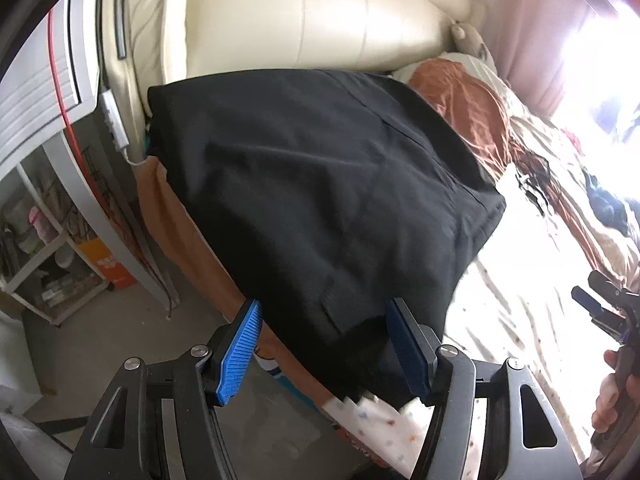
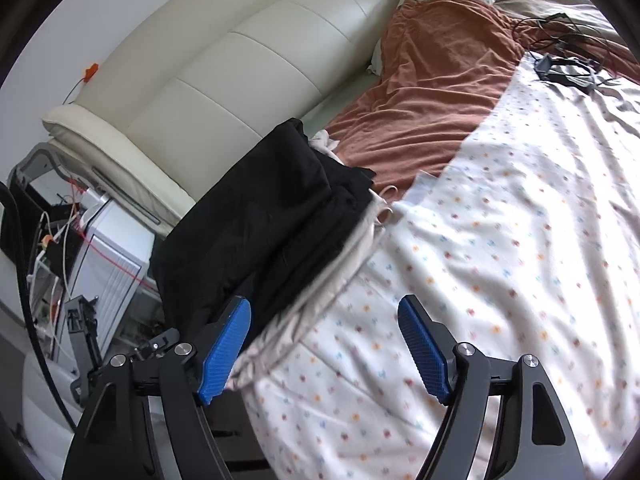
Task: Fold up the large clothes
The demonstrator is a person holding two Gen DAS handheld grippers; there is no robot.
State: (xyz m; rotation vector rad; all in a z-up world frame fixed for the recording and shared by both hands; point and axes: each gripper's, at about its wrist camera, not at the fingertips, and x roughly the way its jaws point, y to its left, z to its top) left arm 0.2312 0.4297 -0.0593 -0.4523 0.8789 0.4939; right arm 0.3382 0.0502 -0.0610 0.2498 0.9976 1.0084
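A folded black garment (image 1: 320, 200) lies on the near corner of a bed, resting on a rust-orange blanket (image 1: 472, 116) and a white sheet with small coloured dots (image 2: 500, 240). In the left wrist view the garment fills the centre, and a cream padded headboard (image 1: 312, 16) rises at twelve o'clock. The left gripper (image 1: 324, 352) stands released, its blue pads spread at either side of the garment's near edge without pressing on it. At four o'clock in that view a hand (image 1: 612, 396) holds the other tool. In the right wrist view the garment sits at nine to ten o'clock, with pale cloth (image 2: 320, 284) showing beneath its edge. The right gripper (image 2: 324, 352) is released over the dotted sheet, nothing between its pads. Black cables (image 2: 564, 40) lie at one o'clock on the bed.
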